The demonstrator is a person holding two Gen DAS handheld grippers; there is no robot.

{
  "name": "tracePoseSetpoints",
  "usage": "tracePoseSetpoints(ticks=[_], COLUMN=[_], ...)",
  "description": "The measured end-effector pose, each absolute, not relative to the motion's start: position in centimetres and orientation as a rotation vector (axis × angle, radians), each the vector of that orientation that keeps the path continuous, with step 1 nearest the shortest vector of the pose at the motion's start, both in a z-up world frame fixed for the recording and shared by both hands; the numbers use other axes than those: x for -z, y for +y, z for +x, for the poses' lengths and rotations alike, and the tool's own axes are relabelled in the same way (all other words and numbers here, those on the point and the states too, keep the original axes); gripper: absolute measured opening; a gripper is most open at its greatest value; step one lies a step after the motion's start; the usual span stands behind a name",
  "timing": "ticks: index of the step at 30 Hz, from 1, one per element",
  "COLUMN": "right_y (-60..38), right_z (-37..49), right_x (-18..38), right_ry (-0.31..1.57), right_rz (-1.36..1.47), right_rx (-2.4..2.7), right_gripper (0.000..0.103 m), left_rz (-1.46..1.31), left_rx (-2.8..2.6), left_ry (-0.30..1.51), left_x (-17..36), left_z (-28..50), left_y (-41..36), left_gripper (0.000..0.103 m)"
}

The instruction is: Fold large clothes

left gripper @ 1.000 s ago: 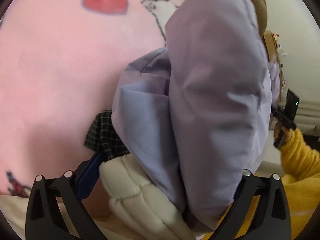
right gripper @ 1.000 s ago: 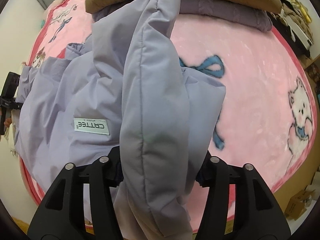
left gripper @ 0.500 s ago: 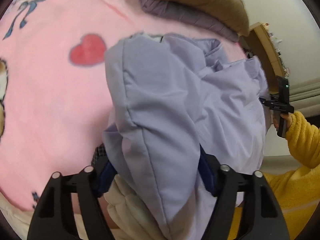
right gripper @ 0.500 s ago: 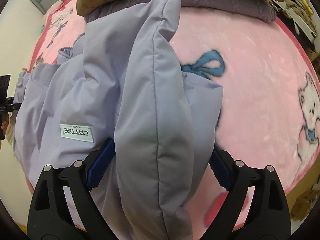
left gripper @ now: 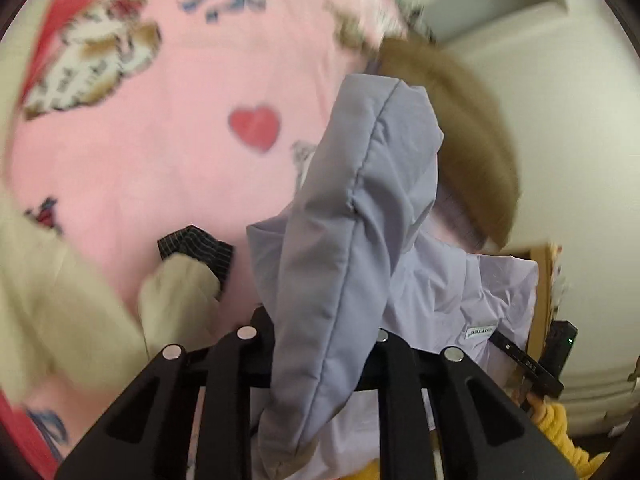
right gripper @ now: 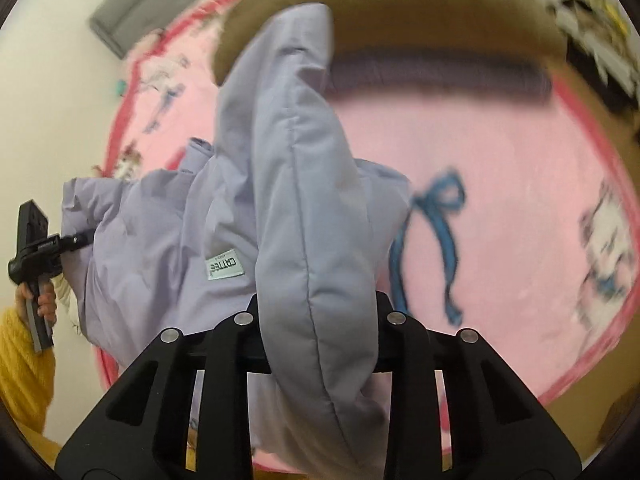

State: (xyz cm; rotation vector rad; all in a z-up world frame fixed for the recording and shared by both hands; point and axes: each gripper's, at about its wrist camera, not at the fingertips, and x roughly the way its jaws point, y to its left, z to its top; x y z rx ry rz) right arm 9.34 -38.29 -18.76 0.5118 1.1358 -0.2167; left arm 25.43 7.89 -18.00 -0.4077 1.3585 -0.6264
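Since half a second ago we have closed both grippers in on the lilac padded jacket [right gripper: 304, 208], whose folds were loose between wider jaws. Our left gripper [left gripper: 316, 336] and right gripper [right gripper: 320, 316] each pinch a thick fold, the jacket hanging above the pink blanket [right gripper: 520, 184]. A cream garment [left gripper: 176, 300] lies at the left.

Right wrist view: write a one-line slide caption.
Right gripper clamps a padded fold of the lilac jacket above the pink blanket.

bare pink blanket [right gripper: 500, 184] right; brown pillow [right gripper: 420, 12] blocks beyond
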Motion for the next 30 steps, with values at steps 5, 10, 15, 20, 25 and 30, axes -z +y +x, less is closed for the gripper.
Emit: tracePoseSetpoints(ticks=[5, 10, 15, 20, 25, 30], right_y=[-37.8, -38.1, -42.5, -50.0, -58.3, -66.1], right_z=[8.6, 7.7, 7.3, 9.8, 14.8, 20.9], right_x=[10.8, 2.2, -3.1, -6.0, -7.3, -6.2], right_ry=[0.996, 0.874, 0.776, 0.716, 0.696, 0.728], right_rz=[0.455, 0.380, 0.331, 0.284, 0.256, 0.232], right_rx=[0.228, 0.248, 0.273, 0.261, 0.208, 0.191], right_gripper=[0.025, 0.025, 0.025, 0.025, 0.025, 0.025], left_rz=[-0.588, -0.494, -0.410, -0.438, -0.515, -0.501], left_rx=[0.593, 0.685, 0.749, 0.744, 0.654, 0.588], left_ry=[1.187, 1.016, 0.922, 0.895, 0.951, 0.956], left_x=[10.9, 1.5, -4.6, -7.8, -8.3, -7.2], left_z=[20.3, 20.3, 22.8, 27.5, 33.6, 38.7], left_y=[9.6, 6.9, 0.5, -8.1, -16.5, -23.2], left_gripper=[0.018, 0.018, 0.018, 0.019, 0.019, 0.019])
